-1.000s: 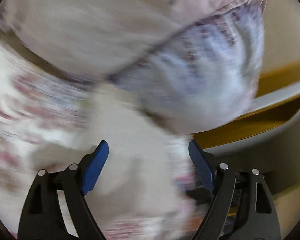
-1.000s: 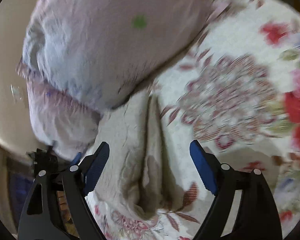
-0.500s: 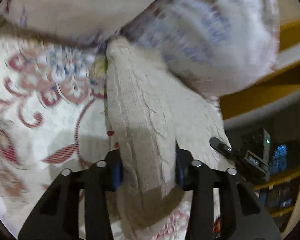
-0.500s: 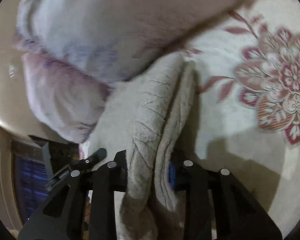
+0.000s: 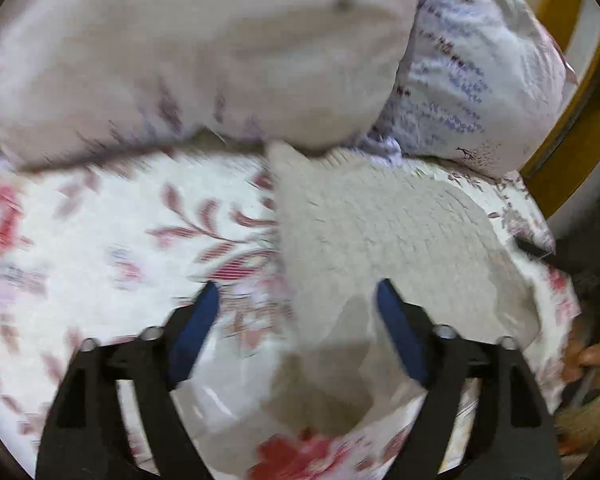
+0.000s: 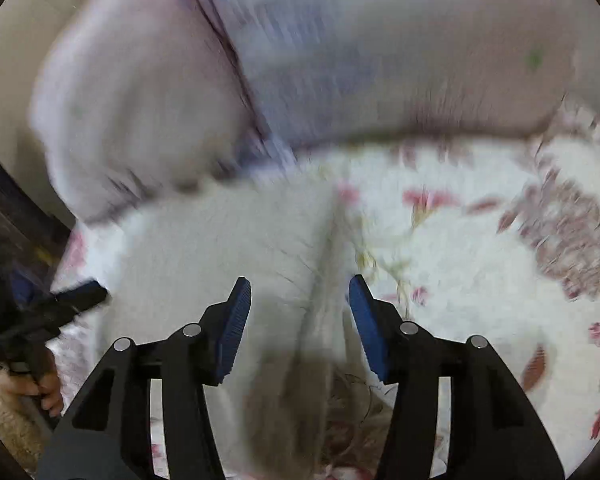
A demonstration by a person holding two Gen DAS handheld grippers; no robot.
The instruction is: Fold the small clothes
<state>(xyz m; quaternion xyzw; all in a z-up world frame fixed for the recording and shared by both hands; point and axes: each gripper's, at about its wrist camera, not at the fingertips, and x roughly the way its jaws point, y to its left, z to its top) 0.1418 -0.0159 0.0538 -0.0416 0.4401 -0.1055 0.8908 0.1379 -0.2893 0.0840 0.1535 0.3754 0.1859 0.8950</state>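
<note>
A cream knitted garment (image 5: 380, 240) lies folded flat on the floral bedsheet (image 5: 100, 248), close under the pillows. My left gripper (image 5: 296, 324) is open, its blue pads apart just above the garment's near left edge. In the right wrist view the same garment (image 6: 228, 248) lies in front, with a fold ridge running toward me. My right gripper (image 6: 300, 312) is open, its pads on either side of that ridge and not touching it. The frames are blurred by motion.
Two pale pillows (image 5: 204, 60) with faint purple print lie across the back, also in the right wrist view (image 6: 340, 60). A wooden bed frame (image 5: 572, 92) shows at the right. The other gripper and hand (image 6: 40, 320) show at the left edge.
Both grippers were shut on the garment half a second ago. Both have now opened and let go, and the garment lies flat on the sheet. Both have pulled back a little.
</note>
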